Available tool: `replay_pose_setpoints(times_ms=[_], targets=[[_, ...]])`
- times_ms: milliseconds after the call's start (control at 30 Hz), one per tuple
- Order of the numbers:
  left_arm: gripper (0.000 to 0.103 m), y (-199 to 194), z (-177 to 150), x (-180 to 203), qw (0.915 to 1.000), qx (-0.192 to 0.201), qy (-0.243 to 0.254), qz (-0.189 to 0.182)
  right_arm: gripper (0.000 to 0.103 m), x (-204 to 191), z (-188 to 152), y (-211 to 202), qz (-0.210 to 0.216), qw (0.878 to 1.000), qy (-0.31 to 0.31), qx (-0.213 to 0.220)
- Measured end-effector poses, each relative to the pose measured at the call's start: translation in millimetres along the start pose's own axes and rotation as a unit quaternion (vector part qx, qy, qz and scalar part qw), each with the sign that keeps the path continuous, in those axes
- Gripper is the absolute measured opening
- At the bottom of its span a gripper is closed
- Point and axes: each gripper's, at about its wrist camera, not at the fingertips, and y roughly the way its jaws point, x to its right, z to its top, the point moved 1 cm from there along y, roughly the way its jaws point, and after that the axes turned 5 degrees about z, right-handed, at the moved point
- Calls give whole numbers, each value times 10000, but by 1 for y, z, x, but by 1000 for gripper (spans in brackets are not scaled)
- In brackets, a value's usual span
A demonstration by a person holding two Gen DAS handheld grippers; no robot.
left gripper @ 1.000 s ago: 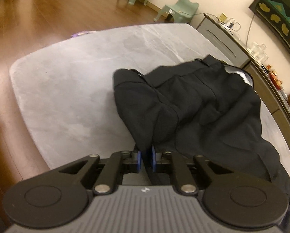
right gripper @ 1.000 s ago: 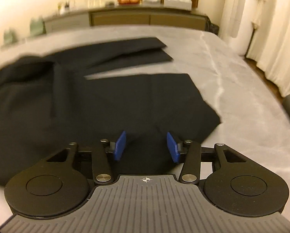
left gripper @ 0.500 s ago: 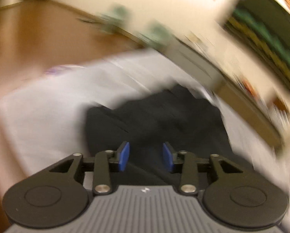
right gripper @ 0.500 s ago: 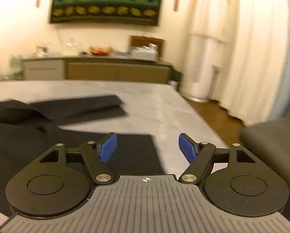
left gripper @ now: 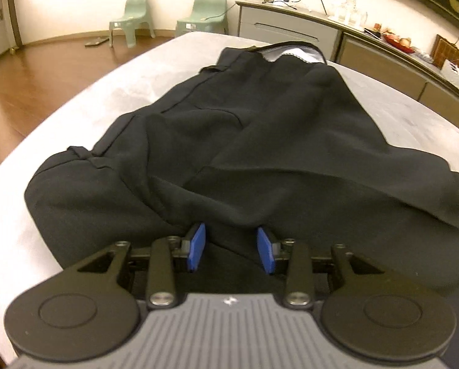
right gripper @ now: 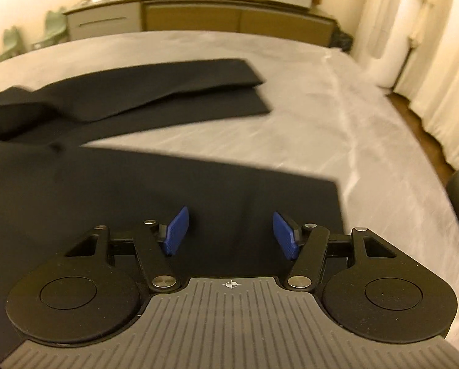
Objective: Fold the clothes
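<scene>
So the black trousers (left gripper: 260, 141) are spread out on a big grey tabletop (left gripper: 112, 89), waistband end toward the far edge, bunched and wrinkly on the near side. From the right wrist view you can see the trousers (right gripper: 137, 190) with both legs running out toward the right side of the tabletop (right gripper: 337, 117), one leg near the front edge and the other further back, a strip of bare grey between them.

Around it: two little green chairs (left gripper: 137, 15) on the wood floor (left gripper: 29, 70) past the far left corner, a long sideboard (left gripper: 294, 30) along the wall with jars and a fruit bowl on top, white curtains (right gripper: 438, 61) off to the right. Nothing else is lying on the tabletop.

The left gripper (left gripper: 231, 249) tilts down over the rumpled near part of the cloth, blue fingers (left gripper: 197, 246) narrowly apart with fabric just beyond them, not pinched. The right gripper (right gripper: 231, 235) angles down over the near leg's hem, fingers (right gripper: 177, 230) fairly wide and closing, cloth under them but not gripped.
</scene>
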Motion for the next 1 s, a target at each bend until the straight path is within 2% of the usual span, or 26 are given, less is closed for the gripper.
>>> replay_pose_setpoints(times_ms=[67,100,167,233,267,333,400,467,533,600,667,733,767,833,867,900,967,1000], targets=[[40,6,9,-2,9998,-46,-156,69,62,5,9,0,-185,9998,6,50],[39,8,12,-6,9995,-94,-302,74,67,11,12,0,-184,9998,103,24],[36,7,13,-21,9965,-232,-800,-68,69,25,18,2,-94,9992,388,-74],[35,0,13,-36,9895,-323,-1364,-339,64,35,24,3,-25,9978,649,-163],[35,-7,15,-38,9860,-259,-1556,-545,55,30,28,-3,23,9982,605,-46],[37,-23,21,-35,9796,-86,-1784,-926,55,13,37,-21,150,9986,372,334],[41,-37,28,-20,9757,99,-1810,-1234,56,-19,50,-34,582,9950,25,814],[43,-47,32,6,9732,119,-1655,-1590,63,-55,60,-34,1011,9881,-386,1092],[45,-57,35,33,9696,118,-1474,-1951,67,-96,68,-25,1491,9792,-774,1135],[47,-62,30,60,9660,14,-1310,-2228,68,-133,71,-10,1752,9728,-1151,990],[47,-60,26,83,9619,-131,-1163,-2473,69,-166,70,5,1461,9680,-1810,938],[47,-52,23,103,9584,-334,-1030,-2642,69,-190,68,23,912,9600,-2465,961],[47,-48,22,110,9564,-409,-993,-2716,66,-196,68,31,725,9559,-2671,983],[47,-41,21,122,9522,-538,-939,-2857,49,-204,73,48,578,9560,-2725,916],[47,-39,22,124,9505,-557,-965,-2902,14,-206,77,53,526,9585,-2656,888],[47,-36,24,125,9489,-561,-1007,-2939,0,-207,83,55,452,9612,-2557,928],[47,-31,27,120,9425,-580,-1203,-3064,0,-206,95,33,362,9642,-2270,1320],[47,-29,27,115,9375,-600,-1328,-3159,0,-208,99,9,315,9601,-2276,1598]])
